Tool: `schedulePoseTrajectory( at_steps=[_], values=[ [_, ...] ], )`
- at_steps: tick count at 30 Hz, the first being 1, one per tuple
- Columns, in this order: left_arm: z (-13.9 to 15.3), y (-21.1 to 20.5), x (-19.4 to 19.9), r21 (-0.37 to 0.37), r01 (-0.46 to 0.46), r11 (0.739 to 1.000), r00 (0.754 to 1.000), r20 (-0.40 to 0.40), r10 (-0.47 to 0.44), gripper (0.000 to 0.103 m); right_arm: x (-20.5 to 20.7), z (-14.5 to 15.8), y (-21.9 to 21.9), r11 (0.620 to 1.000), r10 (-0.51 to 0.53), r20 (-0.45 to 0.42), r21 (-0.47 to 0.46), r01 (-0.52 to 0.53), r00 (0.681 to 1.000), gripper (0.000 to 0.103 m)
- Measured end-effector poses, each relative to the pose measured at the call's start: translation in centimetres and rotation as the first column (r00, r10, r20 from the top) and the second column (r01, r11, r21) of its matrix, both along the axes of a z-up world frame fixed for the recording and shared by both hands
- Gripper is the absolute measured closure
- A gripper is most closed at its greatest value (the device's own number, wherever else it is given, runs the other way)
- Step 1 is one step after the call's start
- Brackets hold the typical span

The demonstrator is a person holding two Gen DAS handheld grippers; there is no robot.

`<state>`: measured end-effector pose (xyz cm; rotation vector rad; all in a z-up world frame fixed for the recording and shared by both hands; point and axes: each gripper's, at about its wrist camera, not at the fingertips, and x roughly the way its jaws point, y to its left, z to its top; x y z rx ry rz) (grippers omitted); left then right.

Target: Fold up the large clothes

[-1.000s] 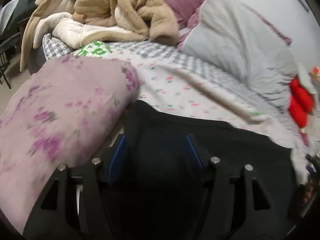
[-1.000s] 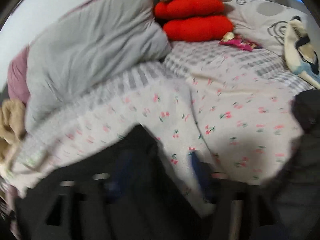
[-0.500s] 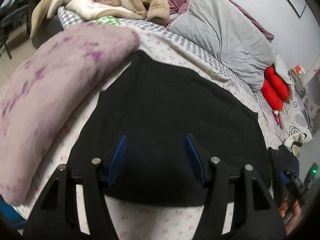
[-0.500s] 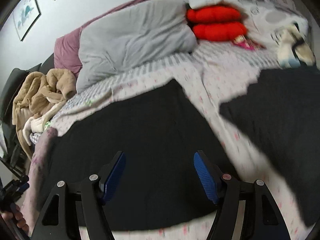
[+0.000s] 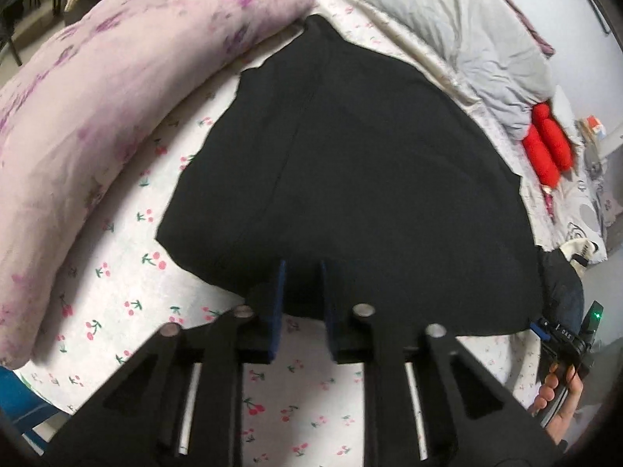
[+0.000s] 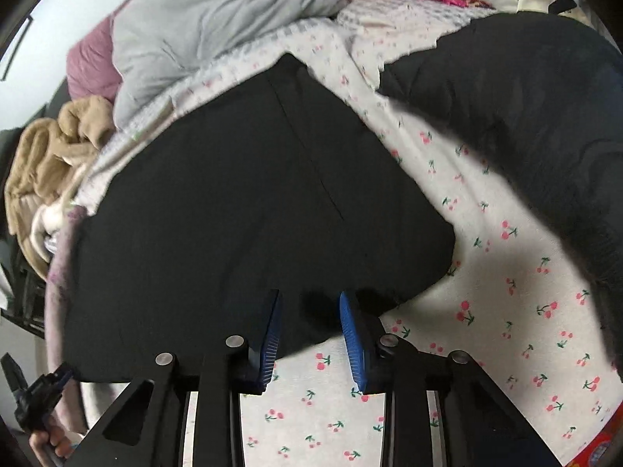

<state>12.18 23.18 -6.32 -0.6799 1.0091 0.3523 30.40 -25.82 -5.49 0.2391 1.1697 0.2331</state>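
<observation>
Both sets of jaws were closing on the near hem of the black garment [image 5: 350, 163], which lay spread flat on the cherry-print bed sheet [image 5: 128, 284]: the left gripper [image 5: 301, 272], wide open and farther up the garment half a second earlier, now had its blue pads nearly together with the hem's edge between them, and the right gripper [image 6: 309, 303] had narrowed likewise around the same hem, though a firm pinch cannot be told in either view. That probably meant the hem was about to be lifted toward the far edge beside the grey quilt [image 5: 467, 31] for the first fold. No writing was legible apart from small, unreadable print on the device in the person's right hand [image 5: 560, 385] at the garment's right corner.
</observation>
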Motion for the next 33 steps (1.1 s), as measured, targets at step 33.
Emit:
schedulePoseTrajectory(
  at_steps=[33],
  values=[
    [1.2,1.2,1.6,0.139,-0.064,0.988,0.998,-0.019,0.067,0.072,-0.7,1.6,-3.8,0.97,-0.157,0.134,-0.164,0.178,0.978,0.037]
  ],
)
